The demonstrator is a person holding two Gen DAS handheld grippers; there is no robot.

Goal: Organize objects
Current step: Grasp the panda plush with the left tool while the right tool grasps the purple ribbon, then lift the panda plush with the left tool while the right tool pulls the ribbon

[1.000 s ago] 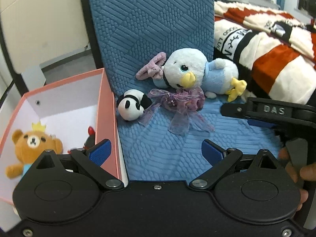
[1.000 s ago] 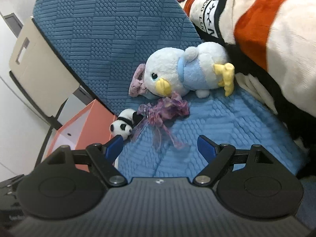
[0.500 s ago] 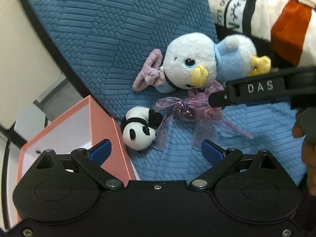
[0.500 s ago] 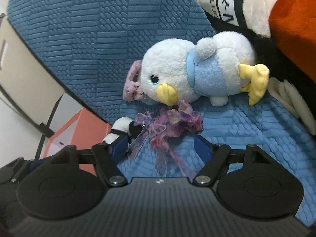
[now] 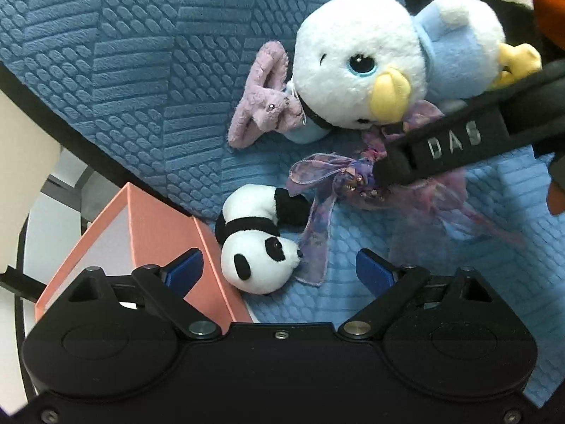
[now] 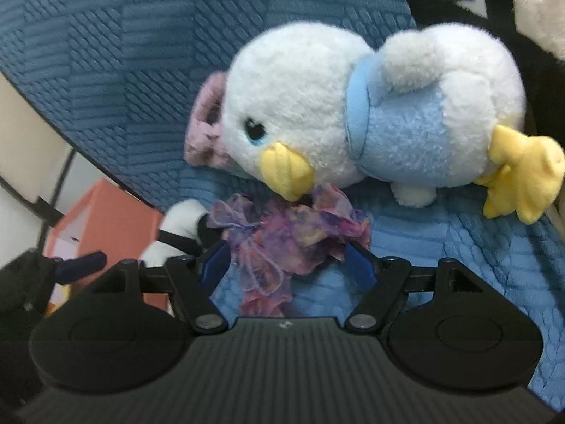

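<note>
On the blue quilted cushion (image 5: 123,70) four soft things were not yet put away. The largest, the white and blue bird plush (image 6: 353,113), lay on its side at the back. Against its head lay the pink plush scrunchie (image 5: 261,102), below its beak the purple gauze bow (image 6: 293,233), and the small panda plush (image 5: 257,247) was just beside the wall of the pink box (image 5: 166,222), outside it. So most of the sorting seemed still to be done.

Compared with a second ago, both cameras were lower and closer. The right gripper (image 6: 286,265) had its jaws around the bow; they had been closing, but the pads did not yet press it. The left gripper (image 5: 279,268) stood open beside the panda, its jaws having narrowed a little, holding nothing.
</note>
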